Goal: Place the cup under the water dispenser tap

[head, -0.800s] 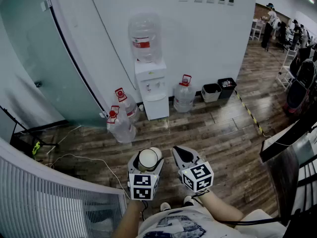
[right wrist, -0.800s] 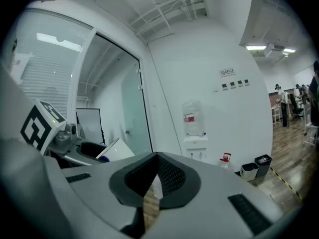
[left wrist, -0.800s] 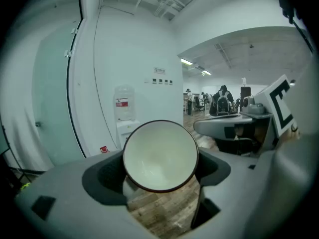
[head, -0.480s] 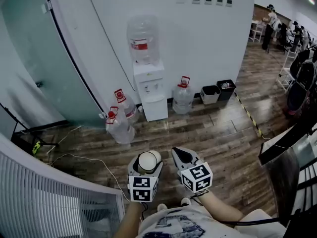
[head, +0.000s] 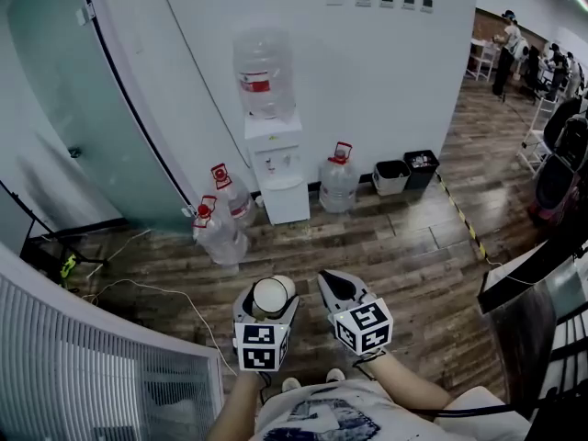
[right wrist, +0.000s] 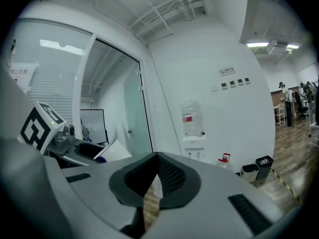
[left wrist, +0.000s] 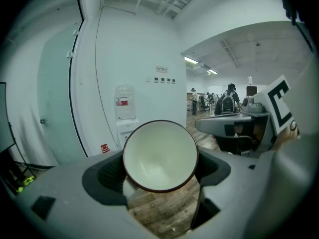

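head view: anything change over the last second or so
Very little. The whole scene has slid slightly left in frame: the water dispenser, the spare bottles and the person's shoes, as if stepping. Nothing was taken or released: the left gripper still holds the cup, the right gripper stays shut and empty, and the dispenser is still far off.

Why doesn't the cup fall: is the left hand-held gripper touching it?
Touching. The left gripper view shows the cup clamped between the pads of the left hand-held gripper.
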Action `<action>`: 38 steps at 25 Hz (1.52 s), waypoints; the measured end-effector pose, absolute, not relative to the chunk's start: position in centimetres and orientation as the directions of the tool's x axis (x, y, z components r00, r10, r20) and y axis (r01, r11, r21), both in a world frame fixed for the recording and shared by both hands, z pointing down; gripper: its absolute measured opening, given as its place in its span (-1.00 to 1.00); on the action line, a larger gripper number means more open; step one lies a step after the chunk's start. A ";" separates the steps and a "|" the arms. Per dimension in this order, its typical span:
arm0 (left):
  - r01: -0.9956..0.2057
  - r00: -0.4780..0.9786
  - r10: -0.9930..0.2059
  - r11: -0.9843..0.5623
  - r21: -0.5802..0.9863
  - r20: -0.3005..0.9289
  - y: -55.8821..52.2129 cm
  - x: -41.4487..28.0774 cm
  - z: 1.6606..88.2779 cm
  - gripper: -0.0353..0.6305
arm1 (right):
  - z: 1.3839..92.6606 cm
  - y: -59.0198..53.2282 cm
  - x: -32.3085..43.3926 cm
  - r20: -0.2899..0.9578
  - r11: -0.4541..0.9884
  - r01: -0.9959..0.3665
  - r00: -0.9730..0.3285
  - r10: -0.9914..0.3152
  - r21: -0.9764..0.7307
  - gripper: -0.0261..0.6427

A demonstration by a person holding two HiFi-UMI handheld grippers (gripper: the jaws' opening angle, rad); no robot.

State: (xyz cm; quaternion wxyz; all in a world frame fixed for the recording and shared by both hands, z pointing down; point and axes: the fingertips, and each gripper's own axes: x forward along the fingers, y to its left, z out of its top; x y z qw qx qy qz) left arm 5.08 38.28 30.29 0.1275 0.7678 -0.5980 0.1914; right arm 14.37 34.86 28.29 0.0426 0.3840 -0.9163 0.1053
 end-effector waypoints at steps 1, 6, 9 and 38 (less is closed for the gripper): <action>-0.968 0.208 -0.872 -0.247 -0.032 0.444 38.1 5.4 30.4 0.44 | 28.4 34.7 14.9 0.160 0.684 -0.712 -0.702 -0.694 -0.159 -0.86; -0.977 0.179 -0.886 -0.212 -0.030 0.428 36.6 5.9 29.9 0.44 | 28.4 33.5 16.3 0.163 0.691 -0.704 -0.710 -0.685 -0.163 -0.86; -0.981 0.162 -0.889 -0.192 -0.028 0.429 36.3 5.7 29.9 0.44 | 28.9 33.3 16.6 0.175 0.697 -0.697 -0.717 -0.675 -0.168 -0.86; -0.960 0.249 -0.831 -0.278 0.017 0.498 8.9 -8.2 33.1 0.44 | 32.1 6.8 1.7 0.265 0.649 -0.733 -0.680 -0.684 -0.205 -0.86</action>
